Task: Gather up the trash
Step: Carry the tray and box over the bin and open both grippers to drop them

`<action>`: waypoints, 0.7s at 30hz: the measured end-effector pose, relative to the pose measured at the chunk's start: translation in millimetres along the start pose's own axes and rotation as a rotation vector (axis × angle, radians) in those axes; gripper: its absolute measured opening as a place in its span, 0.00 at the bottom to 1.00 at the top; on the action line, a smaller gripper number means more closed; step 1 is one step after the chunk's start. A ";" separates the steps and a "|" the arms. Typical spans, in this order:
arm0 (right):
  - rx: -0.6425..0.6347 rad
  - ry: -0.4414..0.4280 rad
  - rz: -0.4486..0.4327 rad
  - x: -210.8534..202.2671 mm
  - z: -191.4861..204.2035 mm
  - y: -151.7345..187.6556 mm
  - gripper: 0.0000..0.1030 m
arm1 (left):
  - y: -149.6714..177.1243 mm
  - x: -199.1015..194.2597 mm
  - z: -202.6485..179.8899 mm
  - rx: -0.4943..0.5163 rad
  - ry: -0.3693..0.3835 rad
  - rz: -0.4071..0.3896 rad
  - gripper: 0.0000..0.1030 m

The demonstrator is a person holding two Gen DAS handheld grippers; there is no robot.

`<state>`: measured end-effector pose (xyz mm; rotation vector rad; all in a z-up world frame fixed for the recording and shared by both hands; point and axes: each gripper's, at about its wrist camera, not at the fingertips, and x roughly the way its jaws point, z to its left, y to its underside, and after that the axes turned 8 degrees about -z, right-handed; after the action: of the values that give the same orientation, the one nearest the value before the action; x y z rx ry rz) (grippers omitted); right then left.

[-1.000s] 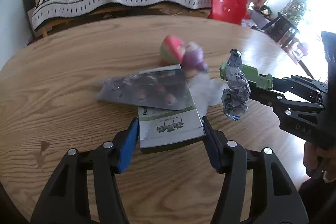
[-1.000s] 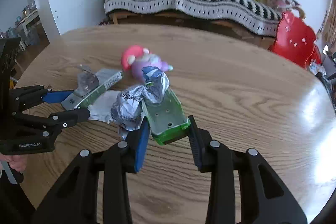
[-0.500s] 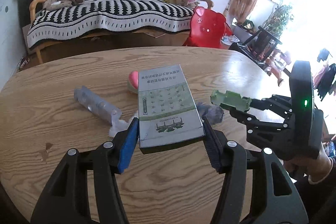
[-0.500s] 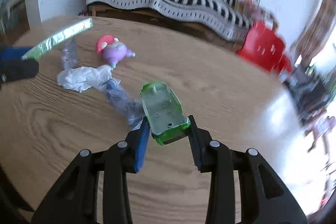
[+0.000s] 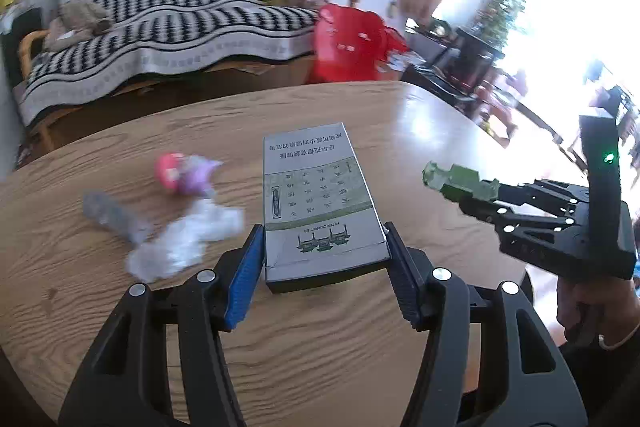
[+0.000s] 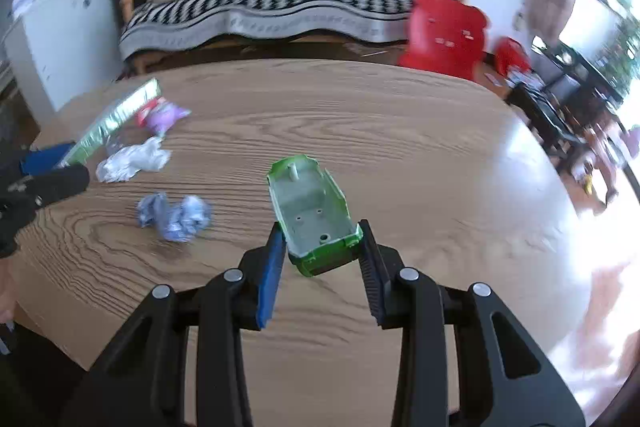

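Observation:
My left gripper (image 5: 324,259) is shut on a flat grey-green cardboard box (image 5: 320,203) and holds it above the round wooden table (image 5: 360,347). My right gripper (image 6: 320,251) is shut on a green plastic toy shell (image 6: 312,211), also above the table; it also shows in the left wrist view (image 5: 460,183). On the table lie a crumpled white tissue (image 6: 132,161), a crumpled foil ball (image 6: 176,213), a clear plastic wrapper (image 5: 112,215) and a pink and purple toy (image 5: 184,175). The box shows edge-on in the right wrist view (image 6: 116,119).
A sofa with a black-and-white striped blanket (image 5: 180,23) stands behind the table. A red plastic chair (image 6: 444,35) is at the back right. A white cabinet (image 6: 56,39) stands at the left. Dark furniture and plants (image 5: 480,47) fill the bright right side.
Both grippers have lifted and swung right with their loads. The foil ball that hung on the green shell a second ago now lies on the table, and the blister sheet has slid off the box.

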<state>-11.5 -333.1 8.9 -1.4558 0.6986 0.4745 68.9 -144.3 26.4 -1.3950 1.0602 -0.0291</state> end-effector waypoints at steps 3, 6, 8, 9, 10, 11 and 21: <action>0.059 0.043 -0.021 -24.4 -37.3 12.3 0.35 | -0.7 8.6 -32.1 0.041 0.037 0.008 0.56; 0.127 0.095 -0.038 -47.4 -76.7 28.5 0.35 | -1.8 21.5 -77.6 0.093 0.099 0.031 0.56; 0.175 0.132 -0.042 -61.8 -102.6 40.5 0.35 | -1.9 28.7 -110.1 0.131 0.145 0.038 0.56; 0.206 0.162 -0.045 -71.5 -120.0 48.6 0.35 | -1.4 31.8 -125.2 0.149 0.168 0.040 0.56; 0.227 0.182 -0.050 -78.9 -131.9 54.5 0.35 | 0.0 35.8 -145.6 0.173 0.200 0.044 0.56; 0.246 0.198 -0.053 -85.1 -142.1 60.7 0.35 | 1.7 38.9 -160.2 0.190 0.223 0.047 0.56; 0.480 0.382 -0.013 -146.8 -248.7 153.3 0.35 | 39.3 77.4 -296.4 0.326 0.454 0.137 0.56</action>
<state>-256.5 -549.5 3.4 -1.0987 1.0262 0.0040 -89.9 -408.3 3.8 -1.0377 1.4511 -0.4173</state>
